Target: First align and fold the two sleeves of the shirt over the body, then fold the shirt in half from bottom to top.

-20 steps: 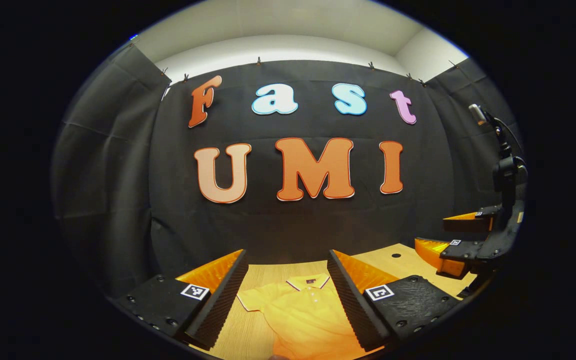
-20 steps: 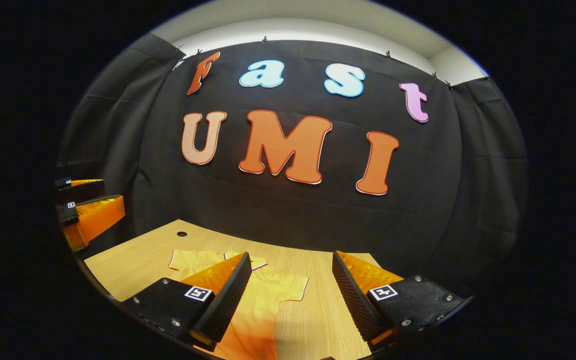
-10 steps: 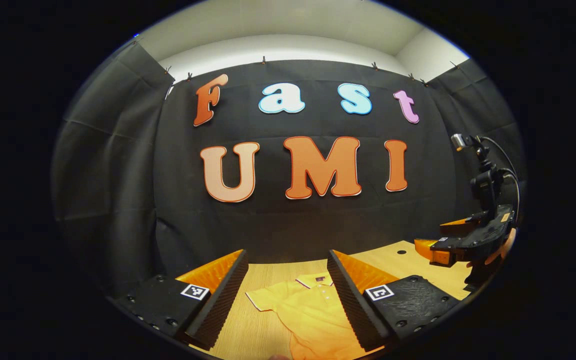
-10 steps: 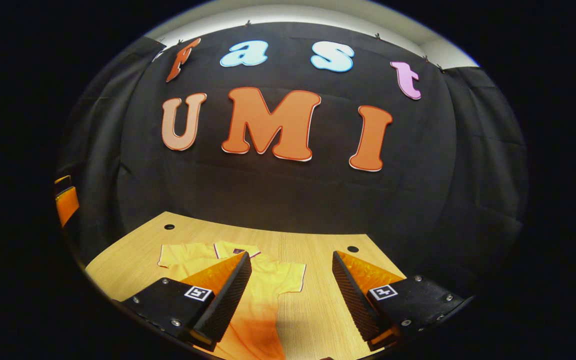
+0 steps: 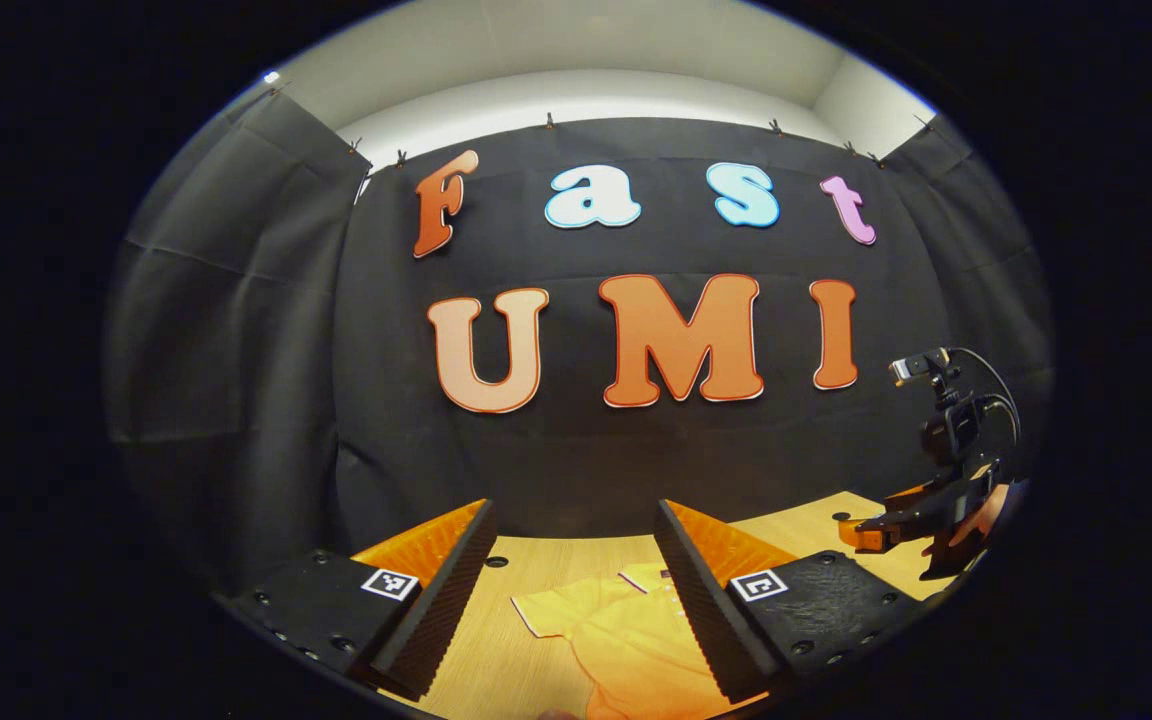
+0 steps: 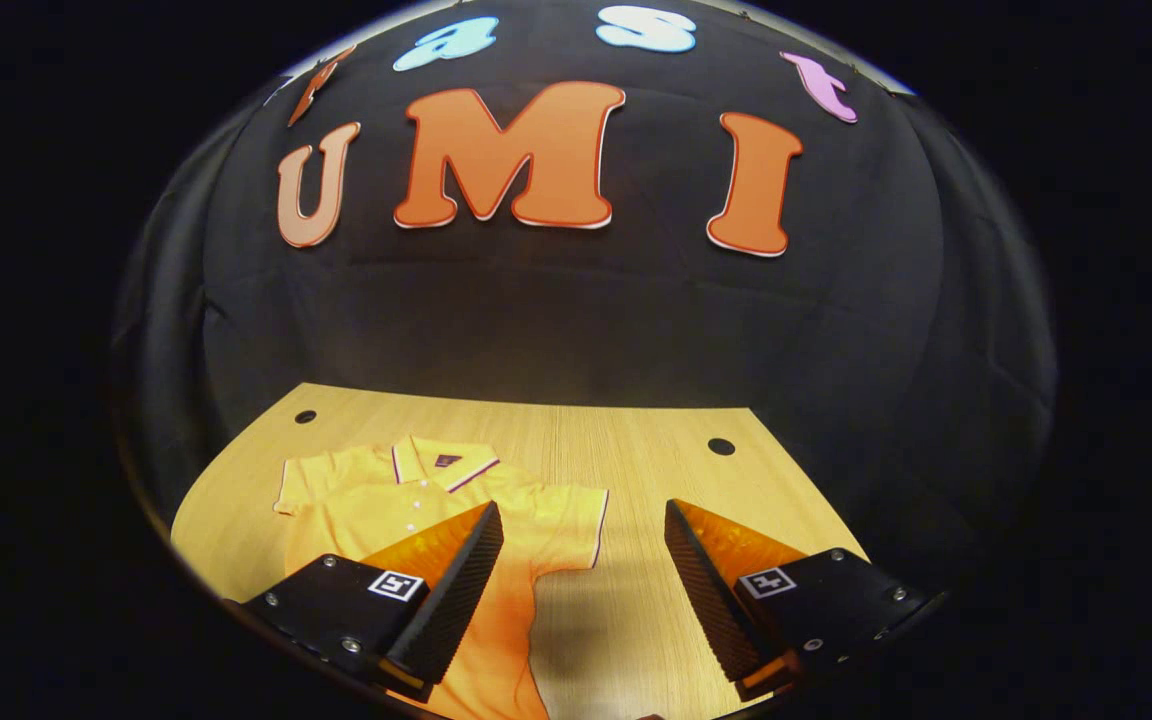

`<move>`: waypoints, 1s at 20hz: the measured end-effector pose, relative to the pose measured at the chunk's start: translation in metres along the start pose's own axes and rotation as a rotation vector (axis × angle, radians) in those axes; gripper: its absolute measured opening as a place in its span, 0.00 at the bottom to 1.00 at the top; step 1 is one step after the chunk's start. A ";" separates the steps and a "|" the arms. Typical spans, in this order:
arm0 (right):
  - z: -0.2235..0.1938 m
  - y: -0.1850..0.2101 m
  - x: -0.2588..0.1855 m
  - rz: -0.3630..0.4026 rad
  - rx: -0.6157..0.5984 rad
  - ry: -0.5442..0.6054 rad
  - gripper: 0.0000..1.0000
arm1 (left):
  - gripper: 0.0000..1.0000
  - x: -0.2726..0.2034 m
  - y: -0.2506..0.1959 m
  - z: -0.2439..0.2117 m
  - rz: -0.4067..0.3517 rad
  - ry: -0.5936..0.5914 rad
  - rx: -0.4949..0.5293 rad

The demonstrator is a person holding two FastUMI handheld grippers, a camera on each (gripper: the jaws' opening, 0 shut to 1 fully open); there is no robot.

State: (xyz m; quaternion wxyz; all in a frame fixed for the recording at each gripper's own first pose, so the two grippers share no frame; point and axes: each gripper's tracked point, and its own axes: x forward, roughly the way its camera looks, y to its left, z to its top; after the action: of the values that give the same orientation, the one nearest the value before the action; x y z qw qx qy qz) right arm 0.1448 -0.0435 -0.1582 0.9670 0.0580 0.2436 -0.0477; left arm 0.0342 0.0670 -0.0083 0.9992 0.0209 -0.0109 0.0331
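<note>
Both jaws wide open, empty: left gripper [image 5: 571, 590] and right gripper [image 6: 581, 585] hover above the shirt [image 6: 416, 520], which lies flat on the table [image 6: 636, 450], collar away, sleeves spread. Risk: a shallow pinch on a sleeve [image 6: 571, 525] could slip or drag the body crooked. Versus a second ago, the right gripper has tipped down and shows more table; the left has barely shifted.

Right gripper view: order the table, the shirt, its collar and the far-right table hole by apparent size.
1. table
2. shirt
3. collar
4. hole
The hole lies farther from the camera, so its last place is less sure.
</note>
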 end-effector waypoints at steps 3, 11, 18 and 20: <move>-0.016 0.000 0.032 0.022 0.012 0.104 0.98 | 0.97 0.007 -0.005 -0.004 0.020 0.016 0.013; -0.076 -0.009 0.126 0.086 0.047 0.467 0.92 | 0.97 0.009 0.014 -0.029 0.154 0.100 0.030; -0.119 -0.009 0.187 0.110 0.117 0.728 0.84 | 0.98 0.008 0.025 -0.055 0.267 0.191 0.036; -0.129 -0.010 0.198 0.097 0.124 0.768 0.81 | 0.98 0.006 0.026 -0.061 0.287 0.216 0.044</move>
State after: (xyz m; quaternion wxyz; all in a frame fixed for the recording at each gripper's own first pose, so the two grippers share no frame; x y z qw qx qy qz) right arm 0.2572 -0.0483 -0.3668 0.8013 0.1412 0.5813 0.0086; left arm 0.0401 0.0955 -0.0675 0.9788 0.0374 0.0945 0.1776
